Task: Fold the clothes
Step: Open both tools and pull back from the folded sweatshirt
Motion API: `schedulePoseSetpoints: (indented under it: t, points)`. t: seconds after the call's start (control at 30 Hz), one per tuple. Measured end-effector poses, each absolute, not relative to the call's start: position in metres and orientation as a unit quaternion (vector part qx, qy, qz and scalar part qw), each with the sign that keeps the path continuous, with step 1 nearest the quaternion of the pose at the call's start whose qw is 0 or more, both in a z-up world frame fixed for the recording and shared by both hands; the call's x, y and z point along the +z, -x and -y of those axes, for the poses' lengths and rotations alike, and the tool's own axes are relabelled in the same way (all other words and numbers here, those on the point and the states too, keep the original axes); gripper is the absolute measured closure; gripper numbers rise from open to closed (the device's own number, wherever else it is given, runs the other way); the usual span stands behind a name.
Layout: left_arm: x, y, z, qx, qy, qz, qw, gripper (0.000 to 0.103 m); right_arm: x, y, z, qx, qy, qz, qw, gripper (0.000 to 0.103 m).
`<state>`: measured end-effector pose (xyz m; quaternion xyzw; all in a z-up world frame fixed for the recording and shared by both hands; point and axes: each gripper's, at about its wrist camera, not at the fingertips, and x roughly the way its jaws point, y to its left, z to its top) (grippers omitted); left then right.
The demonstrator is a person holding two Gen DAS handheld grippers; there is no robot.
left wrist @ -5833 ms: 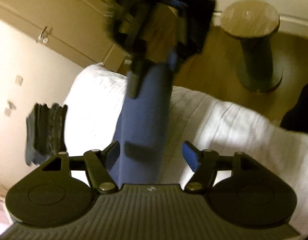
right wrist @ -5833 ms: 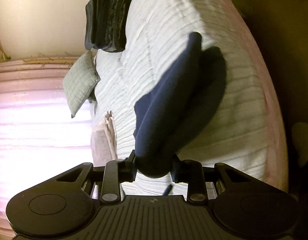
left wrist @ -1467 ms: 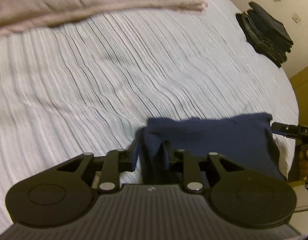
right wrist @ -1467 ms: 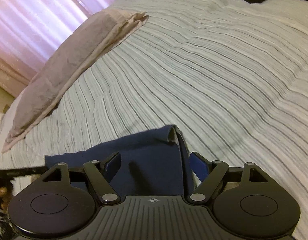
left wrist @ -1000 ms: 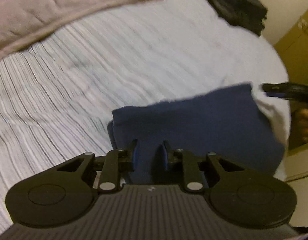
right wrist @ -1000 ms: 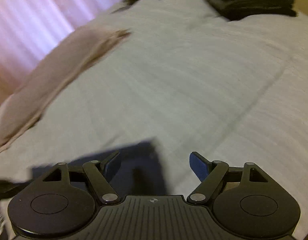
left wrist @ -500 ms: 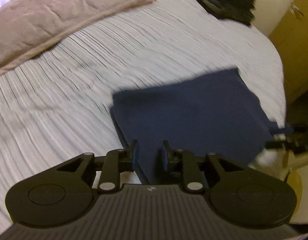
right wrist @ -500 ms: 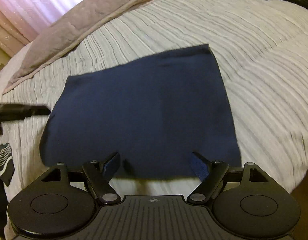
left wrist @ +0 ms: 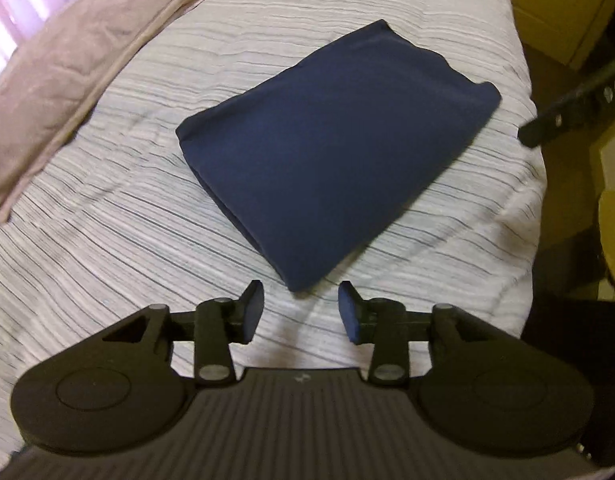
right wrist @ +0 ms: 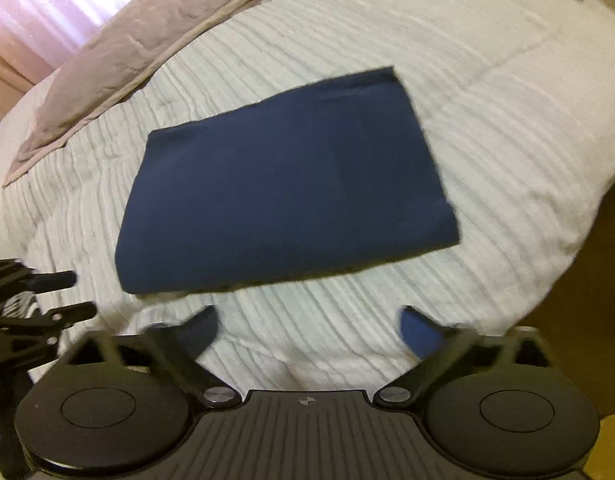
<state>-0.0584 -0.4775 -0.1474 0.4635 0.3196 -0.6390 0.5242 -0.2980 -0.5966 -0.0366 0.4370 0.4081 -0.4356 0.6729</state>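
- Big bed (left wrist: 107,220) with a white striped cover.
- Long pink pillow (left wrist: 67,56) at the far left of the bed.
- Folded dark blue cloth (left wrist: 327,144) flat on the bed, near the edge.
- Left gripper (left wrist: 300,310) just short of the cloth's near corner, fingers apart, holding nothing.
- Right gripper (right wrist: 307,330) near the cloth's edge, spread wide, holding nothing.
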Motion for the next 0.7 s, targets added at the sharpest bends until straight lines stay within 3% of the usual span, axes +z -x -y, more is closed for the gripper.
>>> schedulePoseSetpoints:
  t: [0.37,0.7]
  points:
    - [-0.126,0.071,0.479,-0.656,-0.463,-0.293,0.519,0.057,-0.018,0.306,0.586,-0.450,-0.429,-0.401,0.673,0.001]
    - [-0.126,0.087,0.483,-0.669,-0.466,-0.286,0.504,0.057,-0.015,0.326,0.578,-0.463,-0.439,-0.400,0.658,0.001]
